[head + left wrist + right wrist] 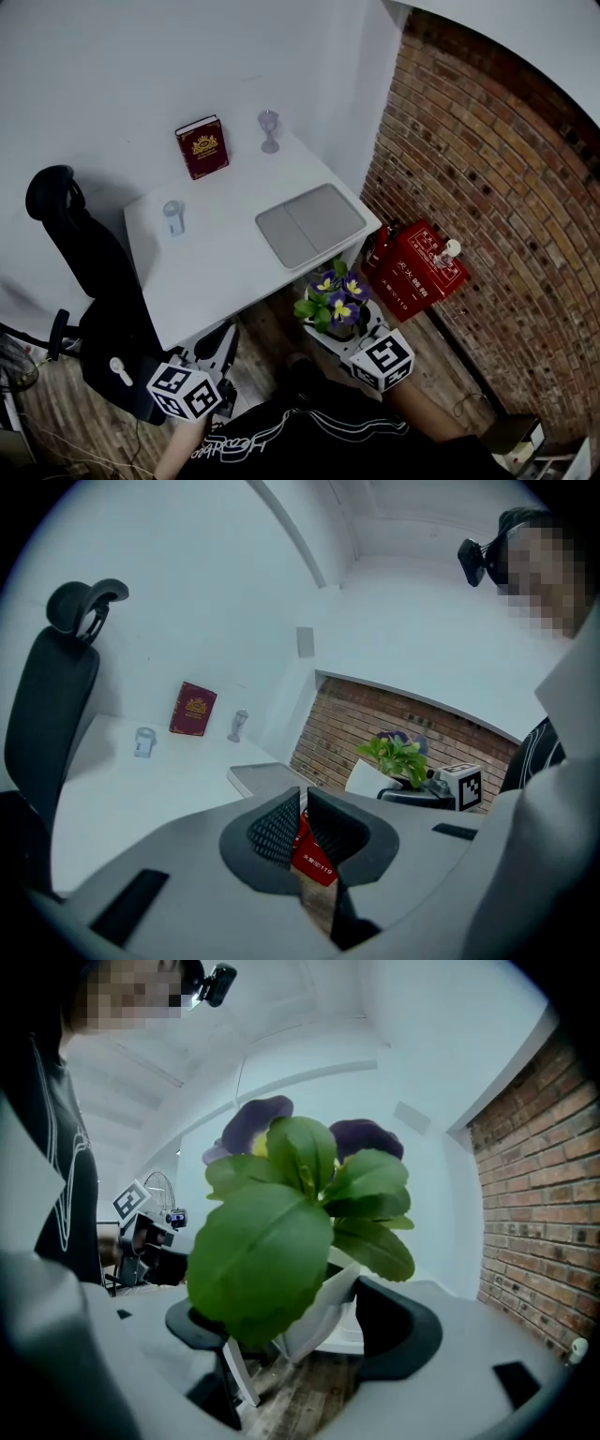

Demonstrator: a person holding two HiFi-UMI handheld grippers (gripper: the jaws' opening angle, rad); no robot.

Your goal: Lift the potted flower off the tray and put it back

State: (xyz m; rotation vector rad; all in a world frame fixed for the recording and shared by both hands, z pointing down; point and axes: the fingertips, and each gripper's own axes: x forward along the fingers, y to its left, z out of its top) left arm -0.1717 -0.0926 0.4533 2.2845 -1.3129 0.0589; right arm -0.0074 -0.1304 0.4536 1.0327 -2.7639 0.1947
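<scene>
Stiff white pot of the potted flower (335, 302) clamped in right gripper (309, 1330), in air beyond the desk (216, 258) edge, 5 o'clock from flat grey tray (309, 223). Either leg of the carry: keep pot upright, squeeze even. Pot smooth, angular; leaves broad, waxy. Empty left gripper (300, 819), jaws nearly together.

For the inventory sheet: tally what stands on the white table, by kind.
Red book: 1
Goblet: 1
Small clear container: 1
Grey tray: 1
Total: 4
Not counted: the potted flower, held in the right hand-held gripper.
</scene>
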